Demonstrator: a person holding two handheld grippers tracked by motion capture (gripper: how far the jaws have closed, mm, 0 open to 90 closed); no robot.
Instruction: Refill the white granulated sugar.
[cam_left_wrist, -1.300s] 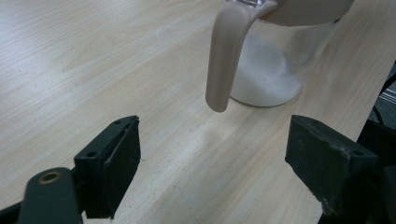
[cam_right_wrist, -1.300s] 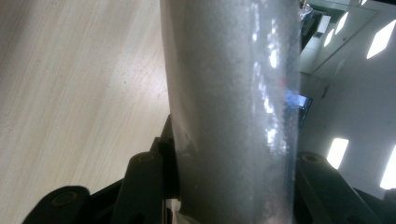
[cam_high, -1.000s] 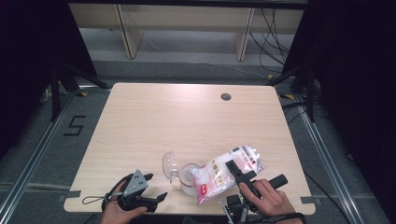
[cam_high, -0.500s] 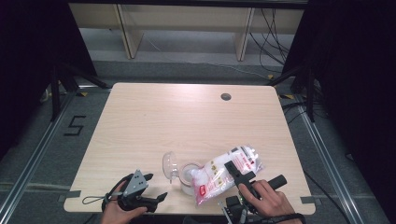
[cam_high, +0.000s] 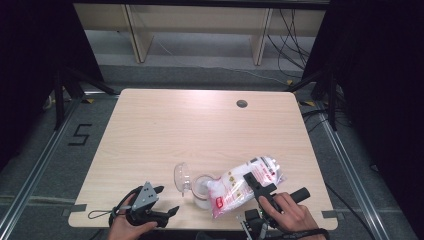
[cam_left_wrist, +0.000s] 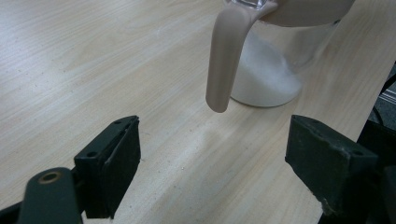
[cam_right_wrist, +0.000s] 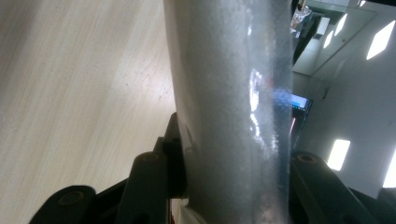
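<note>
Bag (cam_high: 245, 184) of white granules is clamped in the right claw (cam_high: 260, 189), tipped down-left with its low end over the mouth of the clear jug (cam_high: 202, 190) near the front edge of the table (cam_high: 200, 130). Right gripper view: both jaws press into the bag's (cam_right_wrist: 229, 102) sides, film bulging between them, so that claw is gripping it, not just cradling.

Change versus the earlier high-view frames: almost none. Bag, jug and both hands sit where they were. Right jaws have squeezed in only a hair. Reads as a steady pour hold, not a reposition.

Jug: white fill sits in the bottom part, visible in the left gripper view (cam_left_wrist: 266, 70); its hinged lid (cam_high: 181, 176) is flipped open to the left. The beige handle (cam_left_wrist: 224, 56) points toward the left claw.

Left claw (cam_high: 165, 200) is open wide with nothing between its jaws, resting on the table just left of the jug, not touching it. In its own view the handle hangs between and beyond the jaw tips.

My read: pouring is mid-way and the jug has room left. Can't tell whether granules are actually flowing right now. Risk: the jug is unbraced, so a nudge from the bag could shift it. Closing the left claw on the handle would fix that.
</note>
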